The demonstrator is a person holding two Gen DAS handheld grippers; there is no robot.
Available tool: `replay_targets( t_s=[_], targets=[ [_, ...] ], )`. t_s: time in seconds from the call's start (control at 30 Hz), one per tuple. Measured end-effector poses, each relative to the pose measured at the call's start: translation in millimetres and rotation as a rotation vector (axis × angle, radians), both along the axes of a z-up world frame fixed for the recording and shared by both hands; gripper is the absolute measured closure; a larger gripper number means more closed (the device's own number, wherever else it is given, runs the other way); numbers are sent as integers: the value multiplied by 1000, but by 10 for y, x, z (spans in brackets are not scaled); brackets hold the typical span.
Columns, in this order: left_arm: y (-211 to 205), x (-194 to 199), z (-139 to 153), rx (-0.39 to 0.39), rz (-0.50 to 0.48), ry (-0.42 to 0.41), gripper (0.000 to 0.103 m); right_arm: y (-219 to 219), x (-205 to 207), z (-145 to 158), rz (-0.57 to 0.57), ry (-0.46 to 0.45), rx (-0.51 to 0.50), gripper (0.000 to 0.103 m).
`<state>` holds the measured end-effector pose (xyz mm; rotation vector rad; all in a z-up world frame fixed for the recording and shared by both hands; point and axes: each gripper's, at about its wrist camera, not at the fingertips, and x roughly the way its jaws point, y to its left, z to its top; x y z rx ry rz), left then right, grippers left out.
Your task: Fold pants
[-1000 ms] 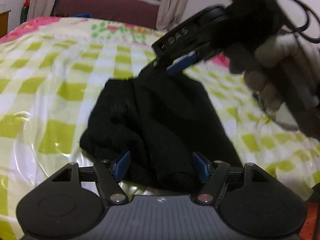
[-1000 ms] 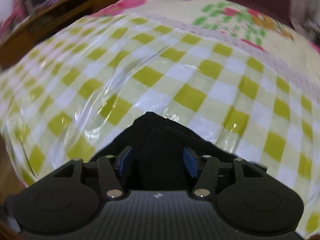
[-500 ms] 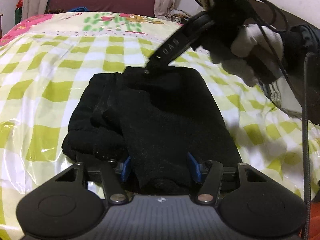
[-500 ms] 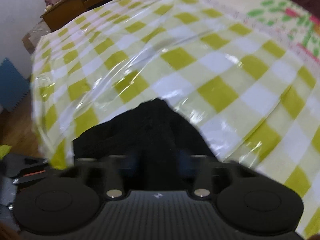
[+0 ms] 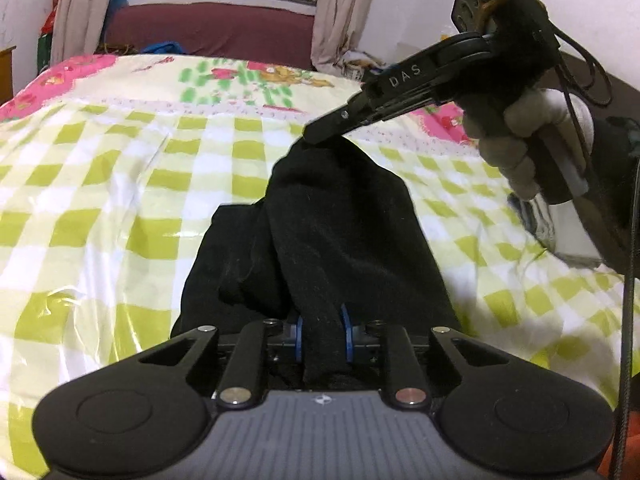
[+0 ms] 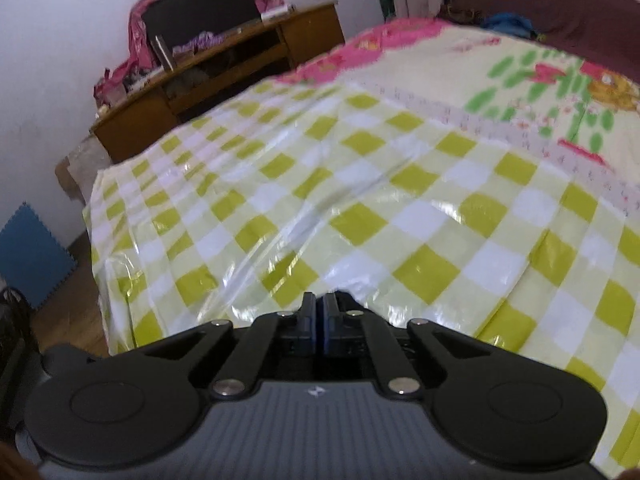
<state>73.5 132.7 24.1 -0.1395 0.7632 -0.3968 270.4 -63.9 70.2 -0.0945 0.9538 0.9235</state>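
Nearest in the left wrist view, the left gripper (image 5: 322,338) has its two blue-padded fingers (image 5: 346,336) pinching a gathered fold of the black pants (image 5: 340,232); the fabric below the pinch runs down behind the gripper body and is hidden there. One pair of pants shows, lying on the bed (image 5: 100,208) over a glossy yellow-green and white checked cover (image 5: 80,248). Its long axis runs from the near edge away toward the far side, leaning slightly right, and it narrows to a raised peak at the far end. A second, lower bunch of the same dark cloth sags to the left of the main fold; how many layers lie there is hard to make out, since the black shows little detail.

At that far peak the right gripper (image 5: 316,136) comes in from the upper right, held by a light-gloved hand (image 5: 516,136). Its tip meets the cloth with the fingers pressed together on the pants edge. In the right wrist view, the same gripper (image 6: 319,320) shows two fingers all but closed, with only a thin dark sliver between them; the pants are otherwise out of sight below its body.

Farther off, a floral sheet (image 5: 248,84) covers the far part of the bed, then a dark red headboard (image 5: 208,32), a window with two curtains (image 5: 340,12), and at the left a wooden cabinet (image 6: 224,64), blurred
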Motion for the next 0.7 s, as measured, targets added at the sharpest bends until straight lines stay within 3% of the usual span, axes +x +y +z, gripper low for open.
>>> replay_targets(
  t_s=[0.1,0.17,0.2,0.33,0.4,0.47,0.57,0.7],
  targets=[
    [-98,43,-197,27,-8,38,69,32,72,-273,1,30,-67,87],
    [-139,38,-268,56,-4,43,68,22,112,-424,18,62,-75,61],
    [-128,33,-271,47,-2,46,67,0,124,-477,31,76,-69,55],
    [-46,50,-299,5,0,73,54,-70,170,-583,59,121,-9,48],
    [-79,81,-338,20,2,83,52,3,171,-668,41,90,-55,51],
    [-136,85,-336,50,10,77,58,65,111,-714,67,98,-61,85],
    [-152,32,-250,51,2,58,69,36,-81,-555,50,69,-49,93],
    [-120,-63,-47,48,-13,5,71,-242,-256,-135,-21,40,68,94]
  ],
)
